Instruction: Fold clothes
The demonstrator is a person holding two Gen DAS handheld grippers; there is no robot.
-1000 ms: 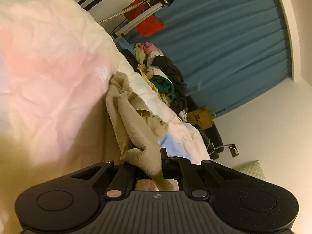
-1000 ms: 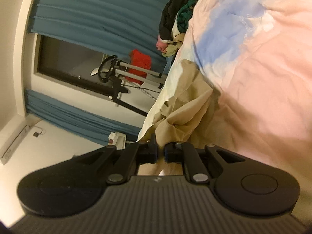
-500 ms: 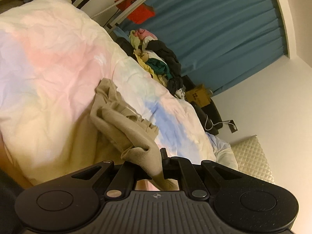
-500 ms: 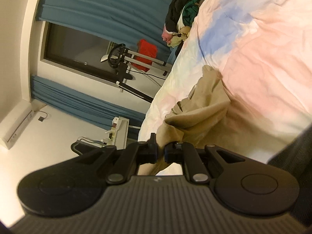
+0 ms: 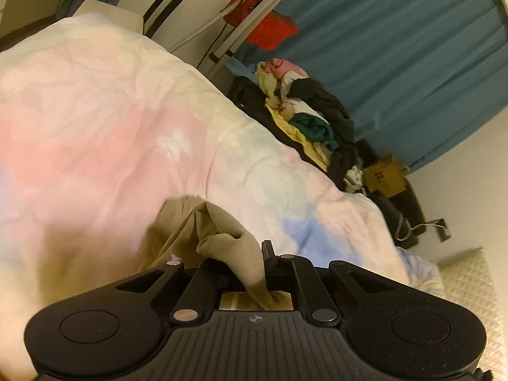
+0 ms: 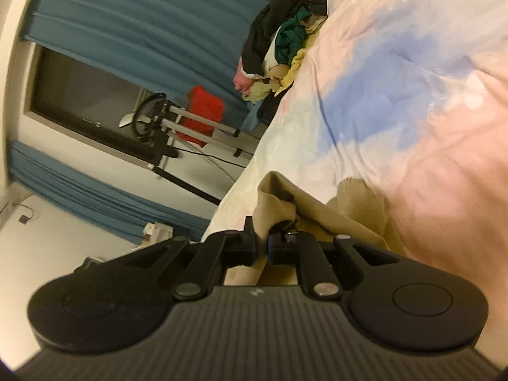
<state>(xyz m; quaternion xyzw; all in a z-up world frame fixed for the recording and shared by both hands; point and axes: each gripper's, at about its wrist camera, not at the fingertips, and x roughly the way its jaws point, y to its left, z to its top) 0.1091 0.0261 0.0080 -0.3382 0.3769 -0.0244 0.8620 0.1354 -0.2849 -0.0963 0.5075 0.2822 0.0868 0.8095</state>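
Both my jaws are clamped on the same beige garment (image 5: 219, 231): the left gripper (image 5: 254, 273) pinches a bunched fold of it, the right gripper (image 6: 262, 247) bites another edge, and the rest of the cloth trails down onto the pastel duvet (image 5: 95, 133) of the bed. I judge I am carrying it out between both grips to lay it flat. To do that well I should keep the two grips level and pull them apart until the cloth between them goes taut, then lower it so the loose end lands first without creasing under itself. Which parts of the garment I hold I cannot tell, since the cloth is crumpled and blurred. The left view shows the wall socket (image 5: 443, 230), a cardboard box (image 5: 384, 179) and a quilted cushion (image 5: 470, 282) beyond the bed. The right view alone shows the dark window (image 6: 82, 95). Both catch the clothes heap (image 6: 282, 41) and the red cloth (image 6: 204, 114) on the rack.
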